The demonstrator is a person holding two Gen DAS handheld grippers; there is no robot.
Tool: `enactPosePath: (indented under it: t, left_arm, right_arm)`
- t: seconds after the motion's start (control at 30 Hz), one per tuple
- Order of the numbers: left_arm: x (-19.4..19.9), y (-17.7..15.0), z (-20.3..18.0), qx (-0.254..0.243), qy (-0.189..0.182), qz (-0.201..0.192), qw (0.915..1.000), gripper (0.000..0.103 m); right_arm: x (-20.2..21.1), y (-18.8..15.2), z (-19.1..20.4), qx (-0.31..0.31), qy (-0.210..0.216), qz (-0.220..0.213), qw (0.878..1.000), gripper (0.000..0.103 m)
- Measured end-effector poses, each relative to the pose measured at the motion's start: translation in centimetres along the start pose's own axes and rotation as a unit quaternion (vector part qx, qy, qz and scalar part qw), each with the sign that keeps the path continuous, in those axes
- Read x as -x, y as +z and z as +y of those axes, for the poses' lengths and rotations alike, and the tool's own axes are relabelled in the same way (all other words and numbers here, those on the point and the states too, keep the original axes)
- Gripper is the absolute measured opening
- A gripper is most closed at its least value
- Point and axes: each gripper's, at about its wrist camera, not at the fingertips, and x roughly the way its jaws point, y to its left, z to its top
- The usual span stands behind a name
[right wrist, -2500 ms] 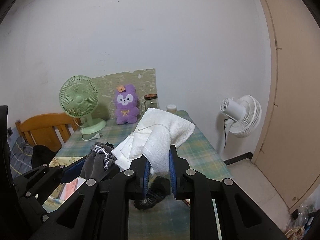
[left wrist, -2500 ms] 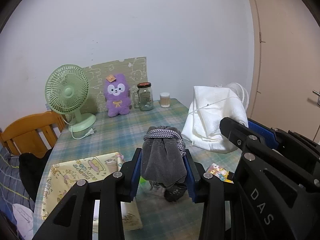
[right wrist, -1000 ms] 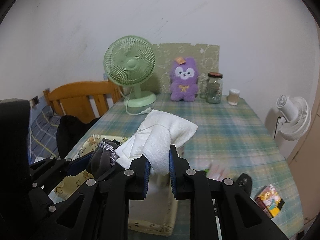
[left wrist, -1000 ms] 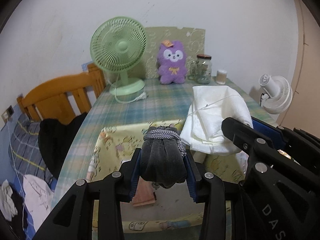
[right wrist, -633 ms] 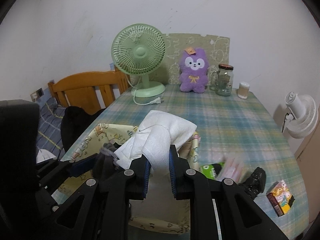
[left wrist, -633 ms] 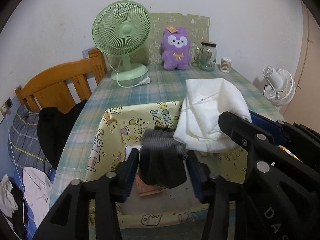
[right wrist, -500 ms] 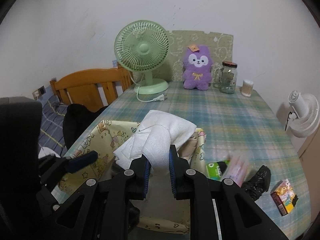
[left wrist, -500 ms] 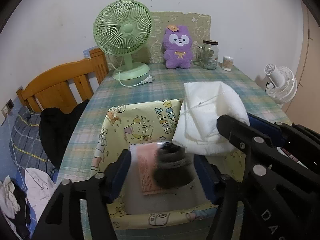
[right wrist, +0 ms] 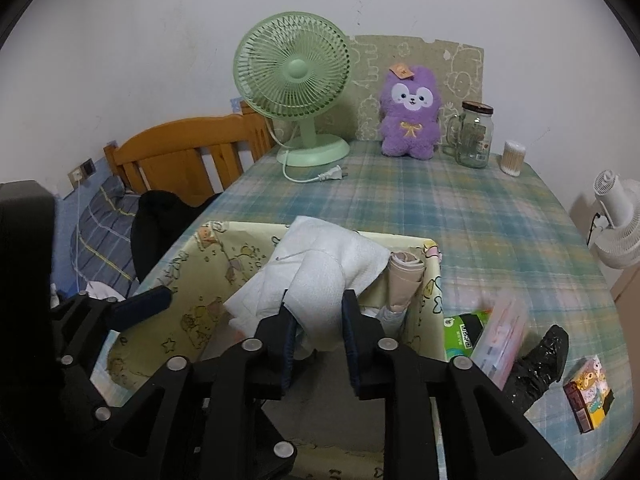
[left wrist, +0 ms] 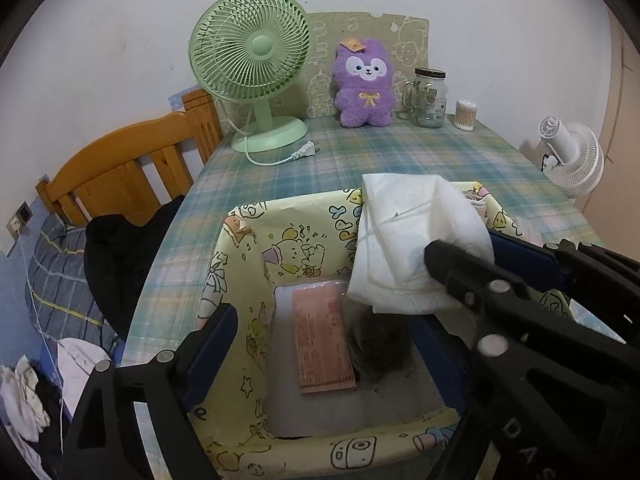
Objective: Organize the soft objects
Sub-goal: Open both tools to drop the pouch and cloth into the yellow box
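Grey bundle (left wrist: pixel 380 344) blurred in yellow box (left wrist: pixel 240 264), half-hidden by white cloth (left wrist: pixel 412 248)

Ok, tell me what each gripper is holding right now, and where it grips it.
The left gripper holds nothing; its jaws have just opened and the dark gray pouch lies in the yellow box. The right gripper, just opening, still has the white cloth's lower fold between its pads.

- Left hand-held gripper (left wrist: pixel 320 344) points steeply down, its jaws spread wide and just been opening, nothing between the pads; its blue-padded fingers (left wrist: pixel 210 344) sit at 8 and 4 o'clock in its own view
- Right hand-held gripper (right wrist: pixel 318 326) tilts downward too, its jaws just been parting slightly, white towel (right wrist: pixel 320 280) still between the pads, at 12 o'clock from its wrist
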Motion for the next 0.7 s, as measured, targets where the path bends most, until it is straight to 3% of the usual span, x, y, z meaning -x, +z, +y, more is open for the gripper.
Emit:
enactPosePath:
  t: [0.07, 0.27, 0.7]
  left_arm:
    - [-0.2, 0.1, -0.1, 0.000, -0.001, 0.000, 1.0000, 0.091]
    - [-0.4, 0.3, 0.0, 0.002, -0.015, 0.001, 0.9999, 0.092]
    - [0.2, 0.5, -0.6, -0.002, -0.008, -0.006, 0.9999, 0.093]
  right_arm:
    - [-0.3, 0.0, -0.2, -0.003, -0.009, 0.006, 1.000, 0.053]
    - [-0.2, 0.2, -0.4, 0.002, -0.018, 0.008, 1.000, 0.066]
    - [1.1, 0.4, -1.0, 0.011, -0.032, -0.009, 0.999, 0.082]
